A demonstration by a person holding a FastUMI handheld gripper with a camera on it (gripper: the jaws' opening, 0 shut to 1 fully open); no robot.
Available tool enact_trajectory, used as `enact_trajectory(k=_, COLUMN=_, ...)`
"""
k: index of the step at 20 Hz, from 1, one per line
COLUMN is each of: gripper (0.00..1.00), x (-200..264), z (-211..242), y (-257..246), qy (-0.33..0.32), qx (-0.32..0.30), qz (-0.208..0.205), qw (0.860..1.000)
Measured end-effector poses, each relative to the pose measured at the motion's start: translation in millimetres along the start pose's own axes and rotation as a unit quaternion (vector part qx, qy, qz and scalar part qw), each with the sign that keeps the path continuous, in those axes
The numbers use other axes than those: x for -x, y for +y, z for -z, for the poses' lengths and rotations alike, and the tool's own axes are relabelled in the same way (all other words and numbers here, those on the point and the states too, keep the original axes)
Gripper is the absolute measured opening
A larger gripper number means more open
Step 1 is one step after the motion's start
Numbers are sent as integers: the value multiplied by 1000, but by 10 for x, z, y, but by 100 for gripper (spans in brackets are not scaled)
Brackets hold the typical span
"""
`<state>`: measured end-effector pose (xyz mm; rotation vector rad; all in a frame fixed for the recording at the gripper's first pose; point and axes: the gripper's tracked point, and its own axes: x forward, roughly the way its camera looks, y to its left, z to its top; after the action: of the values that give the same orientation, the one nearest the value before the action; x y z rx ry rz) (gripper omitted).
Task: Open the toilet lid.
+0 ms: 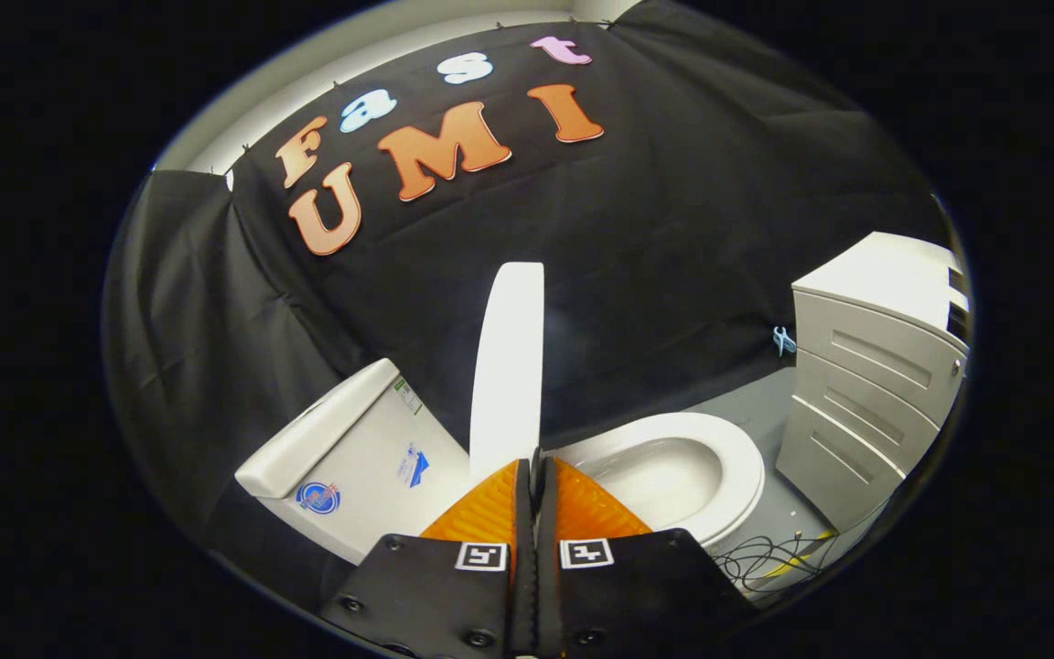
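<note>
The toilet sits against the black cloth wall (673, 229), turned so that you look across it: tank (344, 458) off to the left of your gripper, open bowl (673, 476) off to the right, and a white drawer cabinet (865, 384) beyond the bowl, well apart from it. Loose cables (765, 554) lie on the floor at the bowl's near side.

The lid (509, 366) is what matters — it stands raised, nearly upright, edge-on to you, its long axis running straight up from just ahead of your fingertips. The bowl's seat ring (737, 458) is fully bared to its right, so the lid looks already lifted off the seat; I judge the task almost done.

Your gripper (536, 471) is closed, the two orange fingers (490, 508) pressed together with only a thin seam between them. The lid's lower edge meets their tips — whether anything of it is pinched in that seam, you cannot tell from here.

If the lid must lean back to rest, the tank is the way to carry it: leftward from the fingers, away from the bowl.
</note>
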<state>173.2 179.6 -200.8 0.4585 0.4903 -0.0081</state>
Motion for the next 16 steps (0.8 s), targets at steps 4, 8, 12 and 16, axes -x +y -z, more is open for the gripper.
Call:
enact_trajectory(k=4, gripper=8, x=-2, z=9, y=292, qy=1, qx=37, qz=-8, qw=999)
enact_trajectory(k=8, gripper=8, x=-17, z=12, y=660, qy=1, qx=68, qz=-23, qw=997)
enact_trajectory(k=12, gripper=8, x=-25, z=43, y=899, qy=-5, qx=75, qz=-25, qw=997)
enact_trajectory(k=16, gripper=8, x=-46, z=123, y=1208, qy=-4, qx=125, qz=-36, qw=992)
